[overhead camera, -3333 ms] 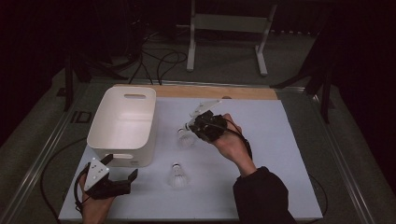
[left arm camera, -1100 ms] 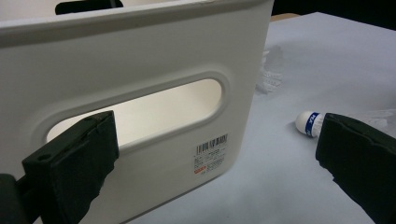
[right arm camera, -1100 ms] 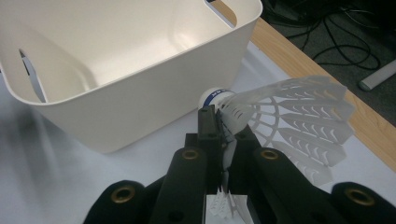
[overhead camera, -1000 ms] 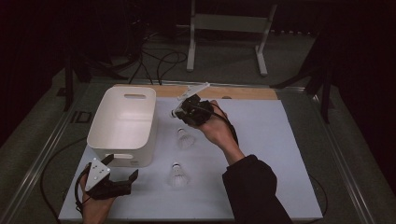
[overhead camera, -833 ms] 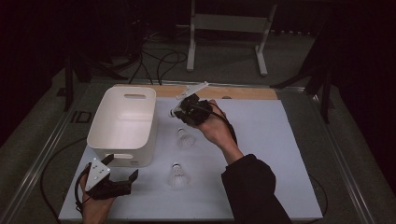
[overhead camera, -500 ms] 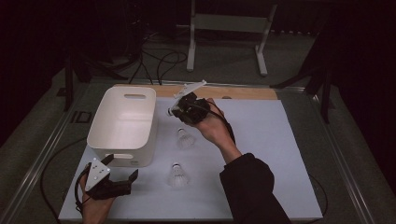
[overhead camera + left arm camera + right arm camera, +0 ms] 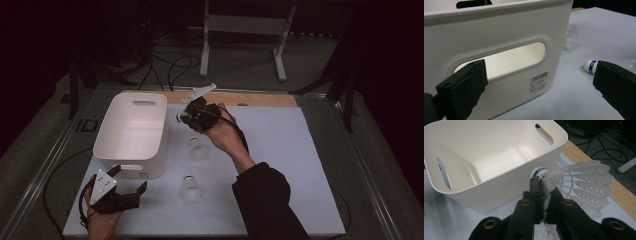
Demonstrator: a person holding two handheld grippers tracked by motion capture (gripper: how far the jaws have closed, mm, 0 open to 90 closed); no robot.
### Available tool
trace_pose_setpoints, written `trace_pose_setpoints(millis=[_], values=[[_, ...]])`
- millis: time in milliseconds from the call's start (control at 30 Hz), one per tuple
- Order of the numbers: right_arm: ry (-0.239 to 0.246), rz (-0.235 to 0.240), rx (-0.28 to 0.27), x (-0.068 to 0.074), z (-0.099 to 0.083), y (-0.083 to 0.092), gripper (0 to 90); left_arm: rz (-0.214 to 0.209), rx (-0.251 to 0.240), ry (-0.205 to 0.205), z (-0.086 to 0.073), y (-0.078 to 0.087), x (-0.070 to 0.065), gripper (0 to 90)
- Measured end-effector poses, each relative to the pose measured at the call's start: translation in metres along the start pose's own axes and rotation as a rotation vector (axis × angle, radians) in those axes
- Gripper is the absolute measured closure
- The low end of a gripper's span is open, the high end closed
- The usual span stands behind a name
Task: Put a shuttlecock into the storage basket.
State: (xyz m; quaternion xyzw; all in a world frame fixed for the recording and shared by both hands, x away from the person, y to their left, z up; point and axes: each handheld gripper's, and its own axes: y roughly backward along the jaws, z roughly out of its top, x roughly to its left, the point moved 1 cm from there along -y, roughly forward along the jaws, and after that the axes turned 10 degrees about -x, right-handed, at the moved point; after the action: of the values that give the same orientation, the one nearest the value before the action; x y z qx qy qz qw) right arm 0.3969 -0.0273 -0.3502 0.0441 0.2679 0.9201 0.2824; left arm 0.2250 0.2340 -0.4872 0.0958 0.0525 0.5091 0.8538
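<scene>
While the shuttlecock is pinched by its skirt between the closed fingers of the right gripper, just beside the near right rim of the white bin, the step in hand is judged to be its delivery into that bin. The cork should be carried fully over the rim before the fingers are parted, since the light, flared skirt could catch on the edge or drift outside; a low release above the bare floor of the bin would be safest. Two more shuttlecocks lie on the tabletop beside the bin. The left gripper is held low at the near corner, its fingers spread wide with nothing between them.

Compared with the earliest picture, the right gripper has been brought from over the tabletop's middle up to the bin's far corner; the left one is unchanged.
</scene>
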Motion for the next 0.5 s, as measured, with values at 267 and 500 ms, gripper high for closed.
trace_pose_setpoints(millis=[267, 500], values=[[-0.002, -0.001, -0.005, 0.002, 0.006, -0.003, 86.8, -0.004, 0.003, -0.009, 0.0, 0.0, 0.0, 0.0], [0.011, 0.004, -0.01, 0.004, 0.011, -0.006, 86.8, -0.004, 0.004, -0.009, 0.0, 0.0, 0.0, 0.0]])
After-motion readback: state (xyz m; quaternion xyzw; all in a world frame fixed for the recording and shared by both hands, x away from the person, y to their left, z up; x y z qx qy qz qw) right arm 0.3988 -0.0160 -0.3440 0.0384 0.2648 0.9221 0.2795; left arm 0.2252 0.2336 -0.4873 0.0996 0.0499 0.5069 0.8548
